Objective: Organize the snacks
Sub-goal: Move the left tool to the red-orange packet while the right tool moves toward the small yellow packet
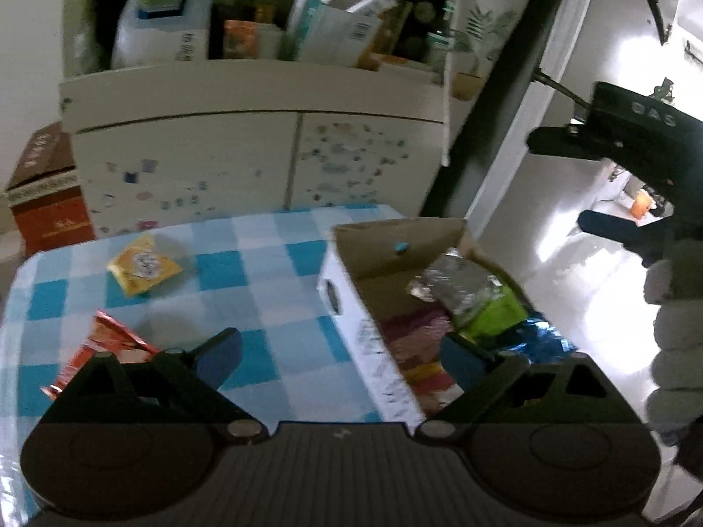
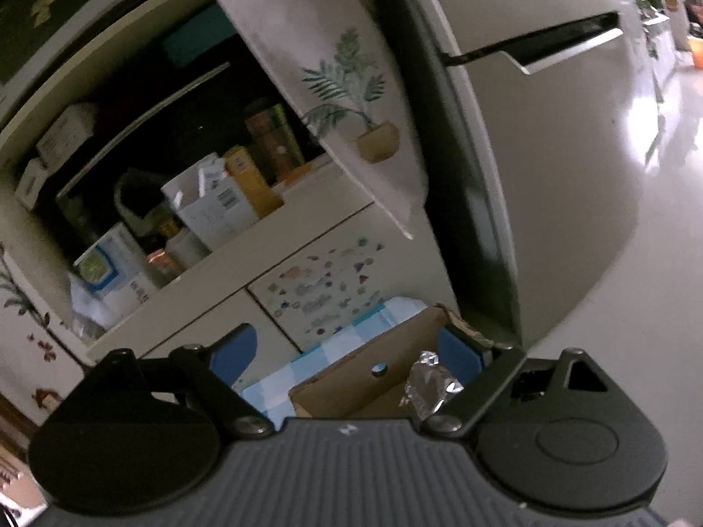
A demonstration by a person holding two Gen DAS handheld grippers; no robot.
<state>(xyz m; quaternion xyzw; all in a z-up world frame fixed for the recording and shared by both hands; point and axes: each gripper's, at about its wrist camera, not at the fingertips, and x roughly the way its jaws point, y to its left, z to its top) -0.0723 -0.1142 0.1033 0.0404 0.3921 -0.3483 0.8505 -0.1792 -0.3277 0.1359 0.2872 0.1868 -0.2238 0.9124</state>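
While both the left gripper point(image 1: 342, 358) and right gripper point(image 2: 347, 358) gape empty, the yellow packet point(image 1: 144, 265) and red packet point(image 1: 99, 353) lie on the tablecloth point(image 1: 263, 263) beside the box point(image 1: 351, 307); light, crinkly, probably slippery, best pinched at an edge.

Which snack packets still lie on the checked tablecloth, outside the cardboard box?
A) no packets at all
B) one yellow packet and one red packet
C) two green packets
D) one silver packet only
B: in the left wrist view a yellow packet and a red packet lie on the tablecloth, while the silver packet and the green packet are inside the cardboard box.
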